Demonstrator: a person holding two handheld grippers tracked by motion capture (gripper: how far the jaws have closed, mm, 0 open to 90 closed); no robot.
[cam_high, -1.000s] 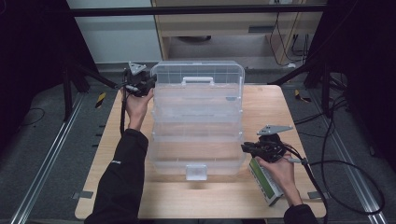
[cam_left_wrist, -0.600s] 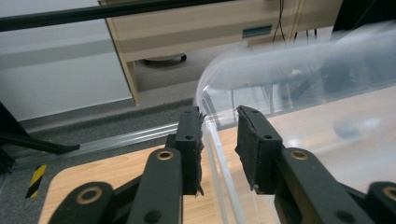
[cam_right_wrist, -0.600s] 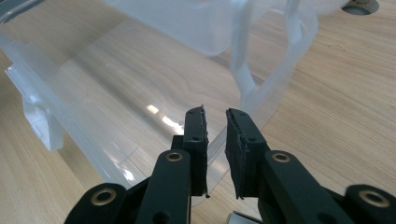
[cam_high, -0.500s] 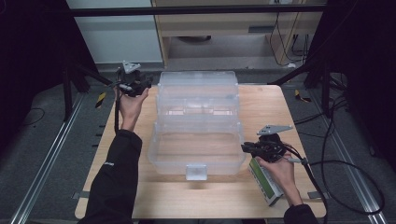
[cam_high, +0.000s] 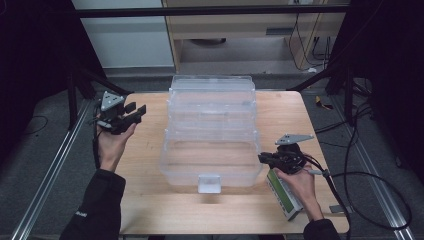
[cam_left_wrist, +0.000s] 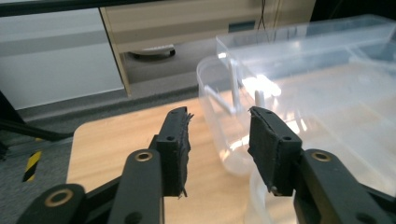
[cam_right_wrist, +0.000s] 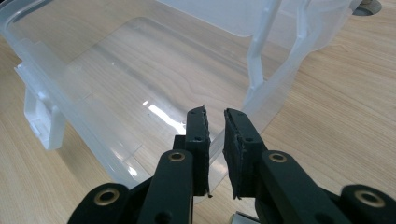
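A clear plastic storage box (cam_high: 212, 145) sits in the middle of the wooden worktop (cam_high: 145, 200), its lid (cam_high: 212, 92) swung open and lying back toward the far edge. The tub is empty (wood grain shows through its bottom). A white latch (cam_high: 209, 183) hangs on its near wall. The lid seems hinged to the tub's far rim.

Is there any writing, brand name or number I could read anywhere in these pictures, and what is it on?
Nothing can be read in full.
Small white logo on the person's black left sleeve: too small and blurred to read.
Green-and-white flat device under the right hand: its face looks like a display or label, but no characters can be made out.
Clear plastic storage box and light wooden table: no text seen.
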